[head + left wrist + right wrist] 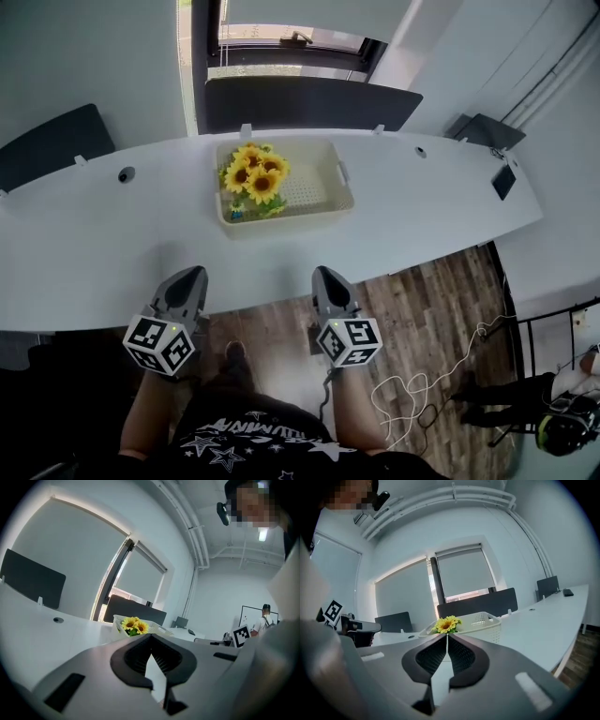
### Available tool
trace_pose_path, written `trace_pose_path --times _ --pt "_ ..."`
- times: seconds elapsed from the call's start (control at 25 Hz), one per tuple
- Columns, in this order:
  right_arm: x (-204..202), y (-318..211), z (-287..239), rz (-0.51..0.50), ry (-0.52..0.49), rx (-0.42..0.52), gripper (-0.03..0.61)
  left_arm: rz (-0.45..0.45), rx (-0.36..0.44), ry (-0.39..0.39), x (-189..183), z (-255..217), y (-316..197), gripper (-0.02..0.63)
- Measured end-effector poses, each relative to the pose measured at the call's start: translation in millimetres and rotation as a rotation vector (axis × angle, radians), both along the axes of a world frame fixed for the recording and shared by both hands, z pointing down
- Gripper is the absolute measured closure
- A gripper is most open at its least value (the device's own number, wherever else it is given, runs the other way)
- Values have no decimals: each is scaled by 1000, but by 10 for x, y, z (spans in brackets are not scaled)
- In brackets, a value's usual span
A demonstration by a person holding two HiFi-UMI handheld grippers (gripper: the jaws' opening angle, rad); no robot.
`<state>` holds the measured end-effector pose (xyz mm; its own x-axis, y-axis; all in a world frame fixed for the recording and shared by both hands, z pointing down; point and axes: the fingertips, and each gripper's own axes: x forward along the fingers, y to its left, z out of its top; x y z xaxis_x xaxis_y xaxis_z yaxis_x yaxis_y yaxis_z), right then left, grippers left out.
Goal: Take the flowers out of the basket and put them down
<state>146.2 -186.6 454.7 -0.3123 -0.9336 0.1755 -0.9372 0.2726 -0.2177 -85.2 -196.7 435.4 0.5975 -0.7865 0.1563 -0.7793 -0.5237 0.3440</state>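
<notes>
Head view, flowers [255,173] in basket [343,178], left gripper [190,274], right gripper [326,272] over table edge [262,291]

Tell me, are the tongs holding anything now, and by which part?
Nothing is held: left tongs and right tongs are shut and empty; the flowers sit in the basket.

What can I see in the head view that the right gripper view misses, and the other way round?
Only the head view shows the white cable lying on the floor, a bystander at lower right, and the perforated bottom of the white basket. Only the right gripper view shows the window blinds, the ceiling pipes, and the right tongs shut, nothing between them. Both show the sunflowers at one end of the basket on the white table.
</notes>
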Motion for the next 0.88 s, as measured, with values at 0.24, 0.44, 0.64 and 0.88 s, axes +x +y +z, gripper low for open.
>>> trace_pose_path --times 0.24,0.44,0.64,0.88 --pt "-70 -363 -125 4 36 15 575 47 0 -9 -18 26 -385 605" --pt "84 -656 -336 44 82 51 577 76 31 -24 -3 -72 -763 606" --pt "152 -800 -306 17 114 28 577 78 -9 -54 64 85 -1014 604" --pt "207 -1083 -204 -79 149 19 577 49 -30 -75 222 192 -1194 604"
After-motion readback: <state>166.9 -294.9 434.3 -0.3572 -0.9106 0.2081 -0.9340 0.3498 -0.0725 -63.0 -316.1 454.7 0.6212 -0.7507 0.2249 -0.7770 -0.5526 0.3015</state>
